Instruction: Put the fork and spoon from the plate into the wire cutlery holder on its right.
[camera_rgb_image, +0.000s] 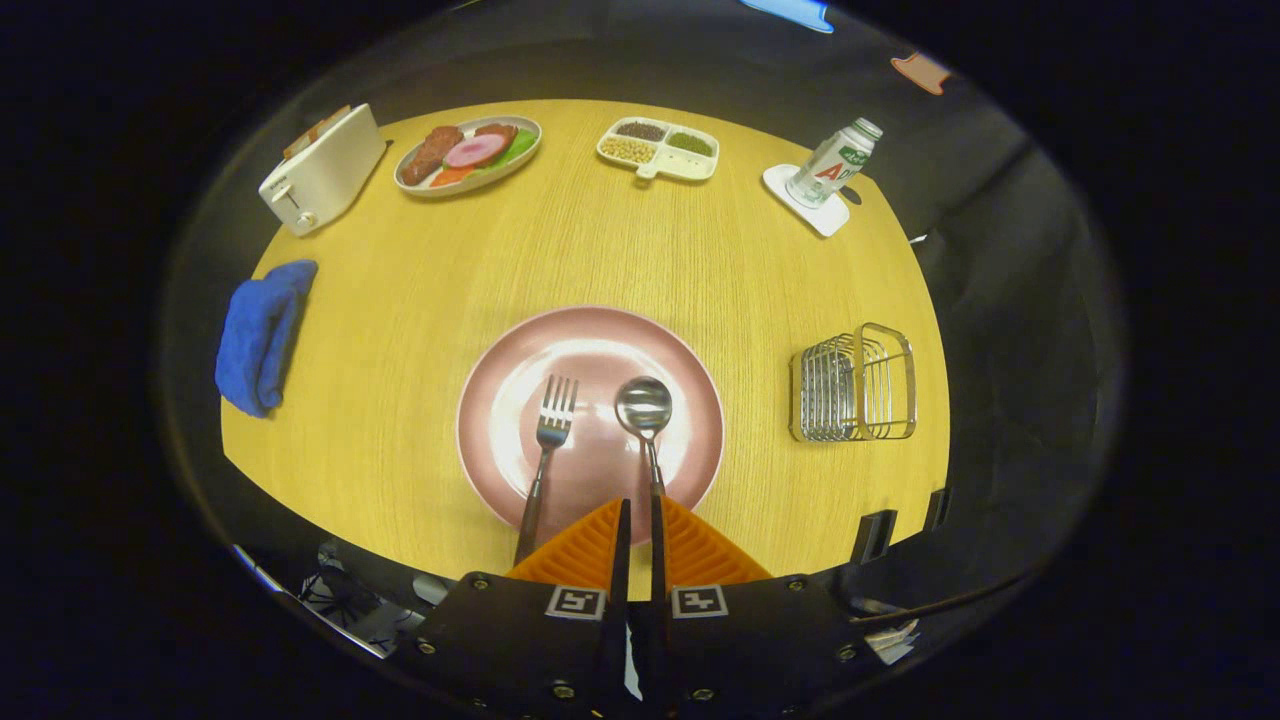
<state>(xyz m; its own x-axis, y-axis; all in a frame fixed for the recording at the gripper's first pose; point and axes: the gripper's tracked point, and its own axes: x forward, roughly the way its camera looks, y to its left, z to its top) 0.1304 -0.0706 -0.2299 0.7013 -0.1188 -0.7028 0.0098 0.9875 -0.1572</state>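
The gripper (637, 520) has its fingers drawn nearly together, and the spoon (646, 420) handle runs into the narrow gap between them; whether both fingers press on it is hard to tell. Spoon and fork (546, 450) lie side by side on the pink plate (500, 380), fork on the left. The wire holder (853, 385) stands on the table (400, 330), well right of the plate.

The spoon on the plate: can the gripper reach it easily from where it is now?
Probably yes. The spoon lies just ahead of the gripper on the pink plate, handle toward the nearly shut fingers, the fork lying apart. The fingers would need opening first.
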